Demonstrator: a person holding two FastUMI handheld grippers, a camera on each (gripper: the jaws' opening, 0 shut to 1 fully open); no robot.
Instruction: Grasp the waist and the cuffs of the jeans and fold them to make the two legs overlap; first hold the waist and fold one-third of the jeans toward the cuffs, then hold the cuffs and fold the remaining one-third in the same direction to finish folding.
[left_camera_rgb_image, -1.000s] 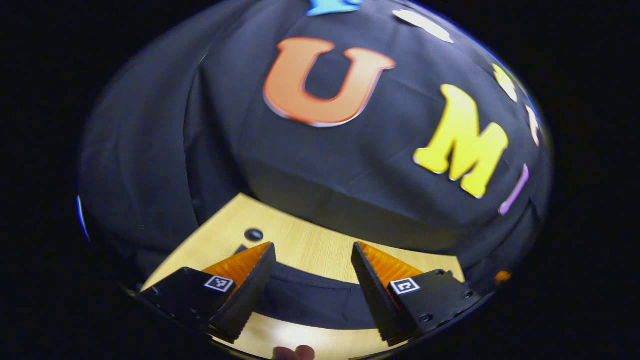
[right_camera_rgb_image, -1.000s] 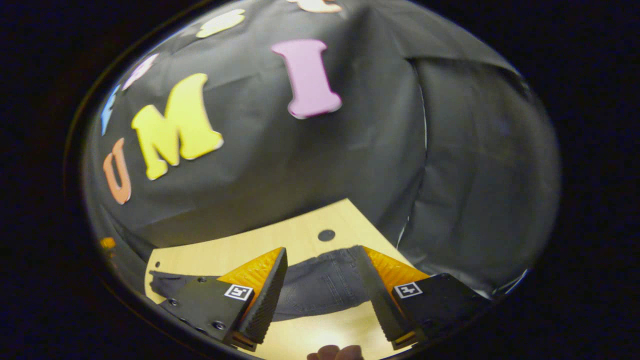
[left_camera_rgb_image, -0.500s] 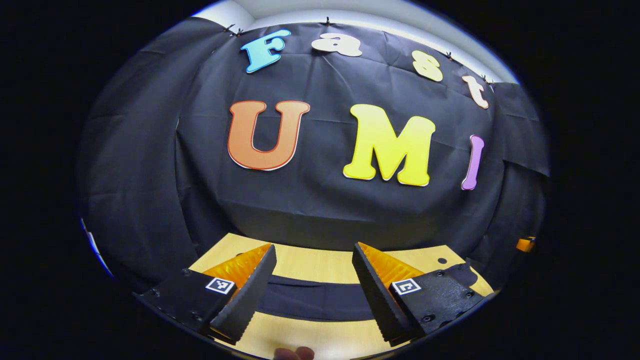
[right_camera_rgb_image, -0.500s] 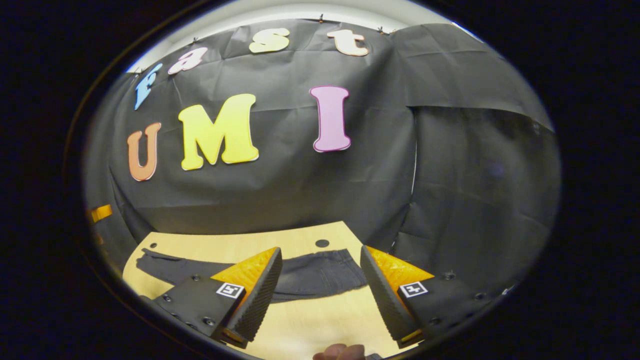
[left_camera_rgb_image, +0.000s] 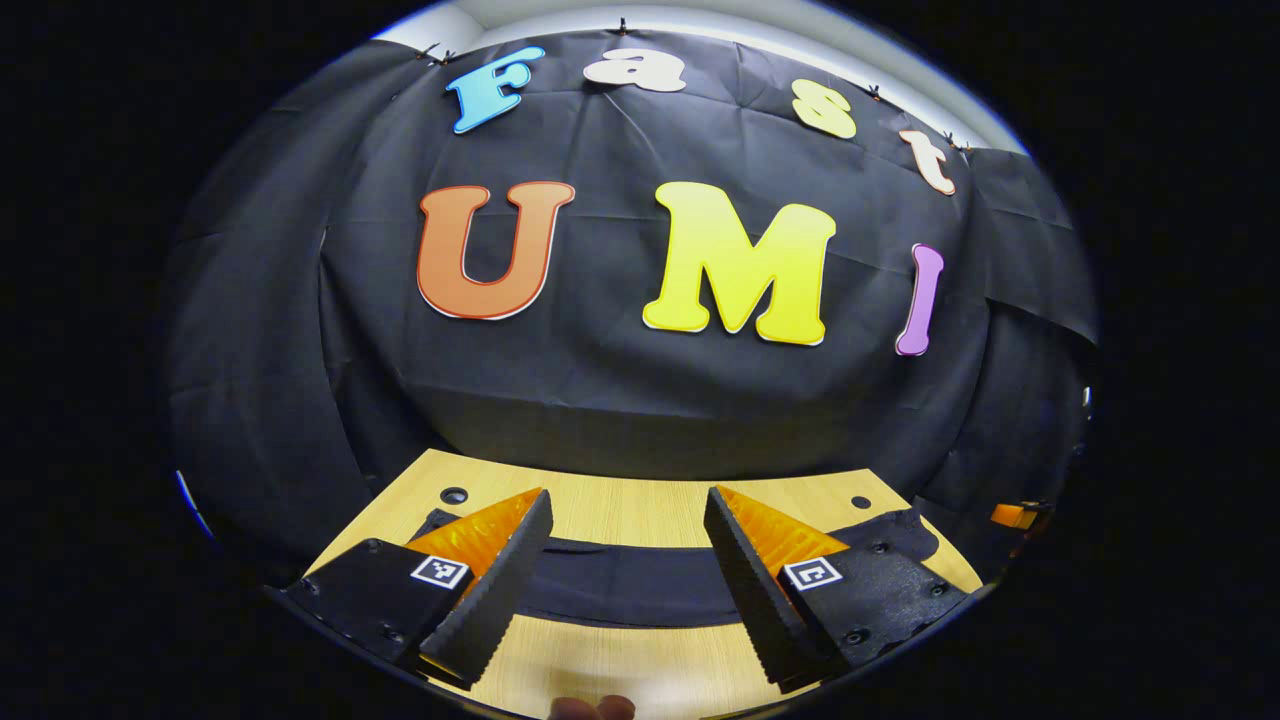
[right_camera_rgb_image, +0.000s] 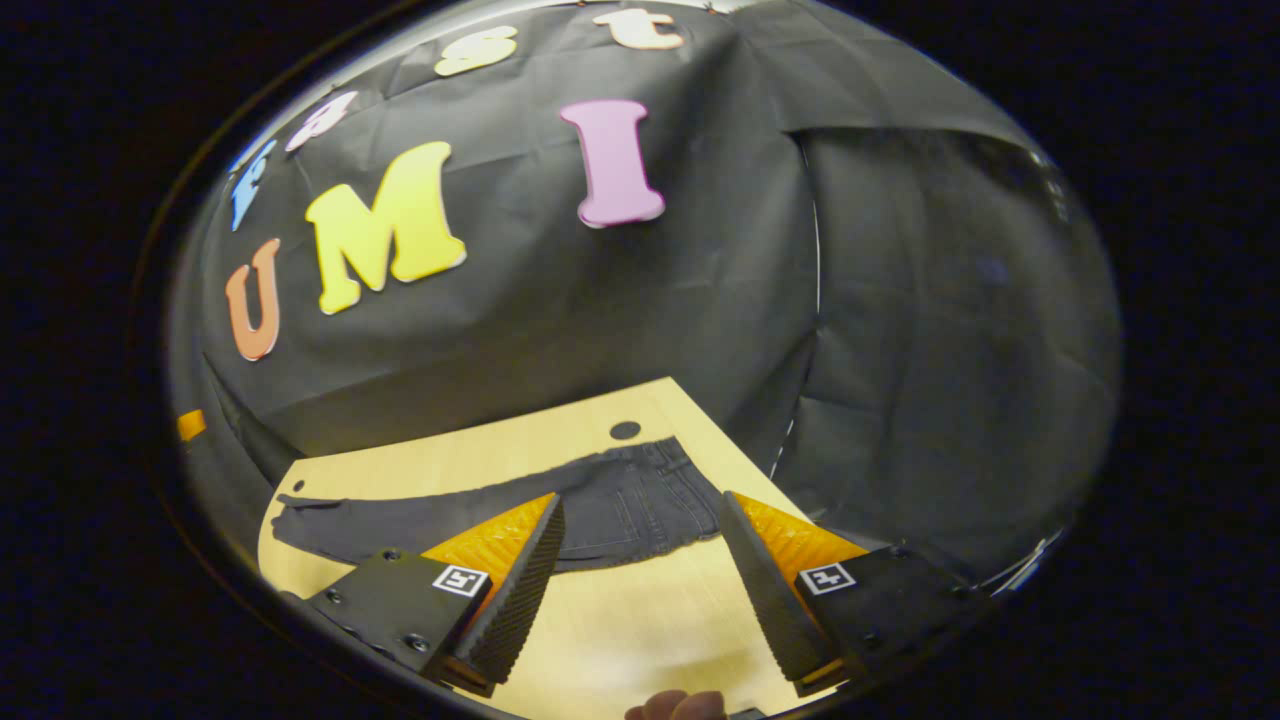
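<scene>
Right gripper view: dark jeans (right_camera_rgb_image: 520, 500) lie flat and stretched out across the wooden table (right_camera_rgb_image: 640, 620), waist toward the right, legs running left.
Left gripper view: the jeans (left_camera_rgb_image: 625, 590) cross the table (left_camera_rgb_image: 620, 500) beyond the fingers.
Left gripper (left_camera_rgb_image: 627, 520): fingers spread wide, holding nothing, above the table.
Right gripper (right_camera_rgb_image: 640, 520): fingers spread wide, holding nothing, short of the waist.

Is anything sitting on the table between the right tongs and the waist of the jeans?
Nothing visible. In the right gripper view, only bare wooden table lies between the open right tongs and the waist end of the dark jeans, which lie flat.
</scene>
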